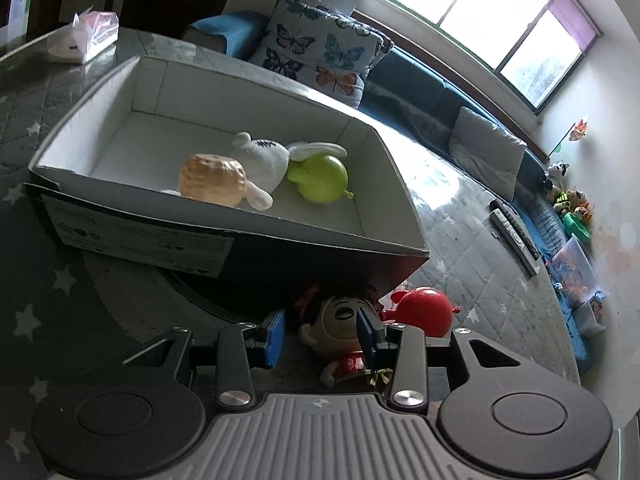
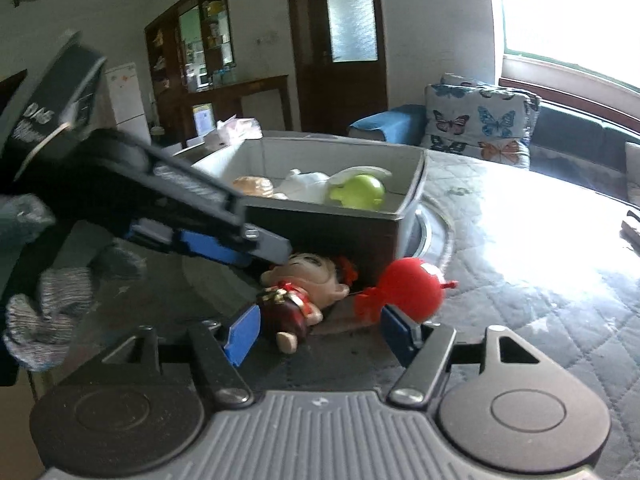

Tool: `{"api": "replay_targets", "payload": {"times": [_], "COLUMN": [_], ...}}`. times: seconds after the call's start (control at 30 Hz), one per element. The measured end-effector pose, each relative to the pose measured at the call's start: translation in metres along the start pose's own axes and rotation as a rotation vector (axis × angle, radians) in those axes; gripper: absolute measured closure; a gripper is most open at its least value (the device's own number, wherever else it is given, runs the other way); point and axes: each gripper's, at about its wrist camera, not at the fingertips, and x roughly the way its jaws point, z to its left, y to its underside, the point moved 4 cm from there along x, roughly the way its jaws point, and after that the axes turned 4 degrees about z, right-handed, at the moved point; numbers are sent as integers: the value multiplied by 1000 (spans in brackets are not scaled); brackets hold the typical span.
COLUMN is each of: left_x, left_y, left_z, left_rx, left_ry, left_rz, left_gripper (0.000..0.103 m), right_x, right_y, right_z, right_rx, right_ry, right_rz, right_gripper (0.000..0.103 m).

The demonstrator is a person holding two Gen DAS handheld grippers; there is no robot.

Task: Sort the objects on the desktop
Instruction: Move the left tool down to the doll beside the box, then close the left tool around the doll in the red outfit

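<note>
Doll (image 1: 340,328) betw. open left tongs (image 1: 322,338), maybe touching; right tongs (image 2: 318,330) open nr red toy (image 2: 412,290).

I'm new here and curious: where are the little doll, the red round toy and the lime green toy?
doll (image 2: 308,284): right wrist view, on its face.
red round toy (image 2: 412,288): right wrist view, on its round body.
lime green toy (image 1: 320,180): left wrist view, on its body, inside the box.

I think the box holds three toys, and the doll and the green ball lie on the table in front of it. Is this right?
Not quite. The ball lying beside the doll on the table is the red ball; the green ball is one of the three toys inside the box. The left wrist view shows it.
</note>
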Motion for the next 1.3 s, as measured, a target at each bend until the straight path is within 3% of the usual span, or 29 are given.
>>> {"api": "replay_targets", "payload": {"times": [0.4, 0.7, 1.17, 1.3], "left_x": [10, 16, 18, 13], "left_y": [-8, -10, -7, -4], "left_z": [3, 11, 12, 9], "left_rx": [-53, -77, -90, -72], "left_ry": [77, 90, 111, 107], "left_rz": [13, 21, 18, 14], "left_gripper": [62, 59, 56, 57], "right_x": [28, 38, 29, 25], "right_y": [-4, -3, -4, -4], "right_z": [20, 24, 23, 20], "right_rx": [-42, -27, -5, 7], "right_ry": [-5, -34, -49, -52], "right_rz": [36, 60, 53, 56], "right_gripper": [36, 41, 39, 47]}}
